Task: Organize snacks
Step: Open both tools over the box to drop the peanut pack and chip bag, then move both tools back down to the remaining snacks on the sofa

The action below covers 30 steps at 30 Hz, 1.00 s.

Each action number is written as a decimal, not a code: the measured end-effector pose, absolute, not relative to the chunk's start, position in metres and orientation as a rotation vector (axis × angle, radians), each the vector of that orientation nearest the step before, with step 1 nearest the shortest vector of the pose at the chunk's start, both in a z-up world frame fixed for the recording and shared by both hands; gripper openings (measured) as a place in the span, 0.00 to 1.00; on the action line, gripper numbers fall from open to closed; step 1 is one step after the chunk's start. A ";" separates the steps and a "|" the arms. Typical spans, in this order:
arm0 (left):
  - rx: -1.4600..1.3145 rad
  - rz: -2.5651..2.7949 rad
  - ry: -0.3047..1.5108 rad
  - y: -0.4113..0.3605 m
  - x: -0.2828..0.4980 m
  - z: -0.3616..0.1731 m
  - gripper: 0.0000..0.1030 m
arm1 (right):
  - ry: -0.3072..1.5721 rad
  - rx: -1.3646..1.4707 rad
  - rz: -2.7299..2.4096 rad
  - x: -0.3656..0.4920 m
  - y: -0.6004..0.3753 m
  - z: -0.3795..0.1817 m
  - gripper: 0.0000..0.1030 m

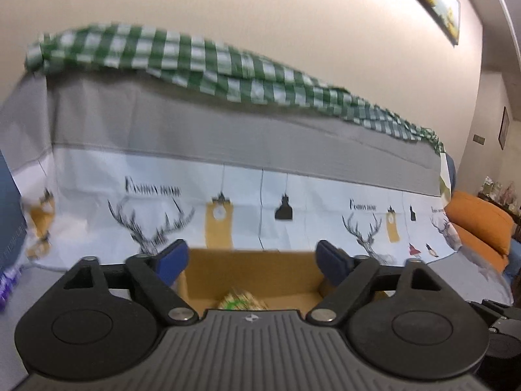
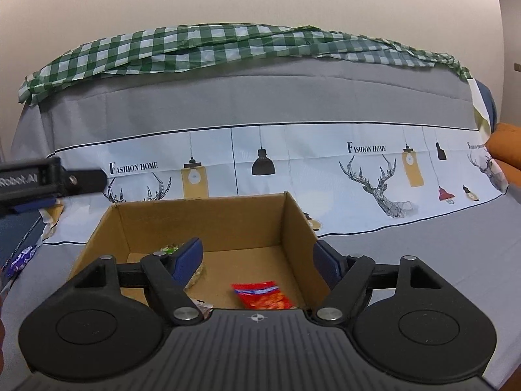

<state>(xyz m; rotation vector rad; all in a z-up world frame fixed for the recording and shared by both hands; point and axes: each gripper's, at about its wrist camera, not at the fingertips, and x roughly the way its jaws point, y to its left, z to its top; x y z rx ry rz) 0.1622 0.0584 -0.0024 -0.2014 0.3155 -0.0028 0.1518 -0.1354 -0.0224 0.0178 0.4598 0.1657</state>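
An open cardboard box stands on a sheet-covered surface. In the right wrist view a red snack packet lies on its floor, with a green-topped packet at the left behind my finger. My right gripper is open and empty above the box's near edge. In the left wrist view the same box shows a green-yellow packet inside. My left gripper is open and empty over the box. The left tool's body shows at the left edge of the right view.
A printed sheet with deer and lamps covers the seat back, with a green checked cloth on top. An orange cushion lies at the right. A purple packet lies left of the box beside a dark blue object.
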 end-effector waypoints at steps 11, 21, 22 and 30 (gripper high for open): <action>-0.220 0.114 0.373 0.113 0.128 0.008 0.23 | 0.448 0.068 0.221 0.140 -0.102 -0.021 0.28; -0.145 0.360 0.288 0.205 0.095 0.015 0.23 | 0.438 0.073 0.342 0.118 -0.043 -0.023 0.27; -0.168 0.410 0.368 0.219 0.096 0.006 0.21 | 0.435 0.064 0.358 0.116 -0.036 -0.023 0.27; -0.373 0.626 0.434 0.293 0.083 -0.014 0.18 | 0.449 -0.001 0.539 0.097 0.026 -0.031 0.27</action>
